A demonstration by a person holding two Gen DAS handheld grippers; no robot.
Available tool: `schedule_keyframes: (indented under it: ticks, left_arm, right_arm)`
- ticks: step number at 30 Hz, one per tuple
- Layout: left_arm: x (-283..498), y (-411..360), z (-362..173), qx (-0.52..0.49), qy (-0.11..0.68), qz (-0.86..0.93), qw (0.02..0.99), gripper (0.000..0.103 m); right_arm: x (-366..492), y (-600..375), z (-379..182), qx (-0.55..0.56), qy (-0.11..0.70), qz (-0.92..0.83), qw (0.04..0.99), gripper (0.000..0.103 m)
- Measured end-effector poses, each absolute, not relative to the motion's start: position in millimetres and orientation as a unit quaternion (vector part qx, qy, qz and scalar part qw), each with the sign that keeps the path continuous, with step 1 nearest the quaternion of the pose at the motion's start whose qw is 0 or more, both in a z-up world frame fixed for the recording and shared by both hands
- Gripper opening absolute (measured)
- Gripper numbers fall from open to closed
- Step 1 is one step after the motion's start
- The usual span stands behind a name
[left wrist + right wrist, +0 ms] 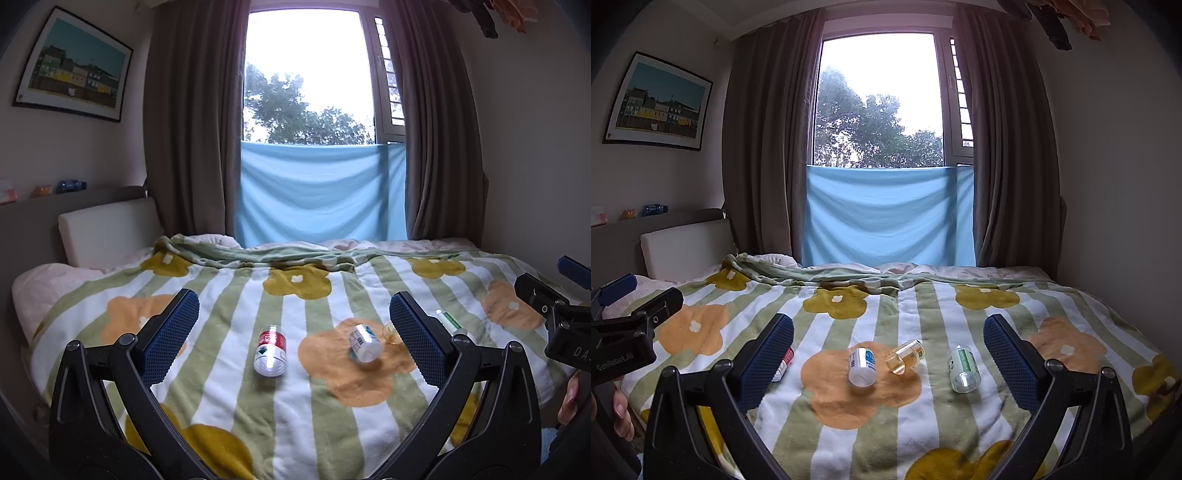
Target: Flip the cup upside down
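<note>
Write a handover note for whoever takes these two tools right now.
Left tool: open, empty, above the blanket.
Right tool: open, empty, also hovering.
Four small containers lie on their sides: red-label, blue-label, amber clear one, green-label.
Done: nothing flipped or gripped.
Left: pick the cup, likely the amber one, and stand it upside down.

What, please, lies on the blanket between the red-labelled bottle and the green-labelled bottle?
Two things, clearest in the right wrist view: between the red-labelled bottle and the green-labelled bottle lie a blue-labelled white bottle and a small amber glass cup, all on their sides.
</note>
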State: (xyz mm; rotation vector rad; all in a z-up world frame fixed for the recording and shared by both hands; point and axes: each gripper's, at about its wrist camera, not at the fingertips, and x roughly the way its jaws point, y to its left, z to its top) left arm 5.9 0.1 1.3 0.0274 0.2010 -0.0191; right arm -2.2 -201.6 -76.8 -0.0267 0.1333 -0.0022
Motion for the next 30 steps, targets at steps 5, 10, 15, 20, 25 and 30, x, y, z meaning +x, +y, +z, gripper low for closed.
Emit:
schedule_keyframes:
  ticks: [5,10,15,20,25,30]
  left_arm:
    - [6.2,-0.6,1.3,0.015,0.098,-0.010,0.995,0.103]
    - [5.3,-0.7,1.0,0.014,0.096,-0.014,0.995,0.103]
    - [5.1,-1.5,2.3,0.014,0.096,-0.015,0.995,0.103]
    - [3.4,-2.5,3.4,0.013,0.095,-0.017,0.995,0.103]
    - [2.7,-3.0,3.4,0.013,0.093,-0.018,0.995,0.103]
    - [-0.3,-3.4,5.1,0.012,0.089,-0.021,0.996,0.103]
  right_arm:
    - [1.0,-200.5,-77.8,-0.013,0.064,-0.002,0.998,0.103]
    - [1.2,-201.0,-79.2,-0.012,0.060,-0.006,0.998,0.103]
    - [0.0,-203.6,-75.1,-0.015,0.053,-0.017,0.998,0.103]
    - [-3.1,-205.7,-72.6,-0.012,0.048,-0.023,0.998,0.103]
    - [-5.5,-207.1,-71.8,-0.013,0.047,-0.027,0.998,0.103]
    - [-5.5,-208.4,-72.0,-0.013,0.046,-0.026,0.998,0.103]
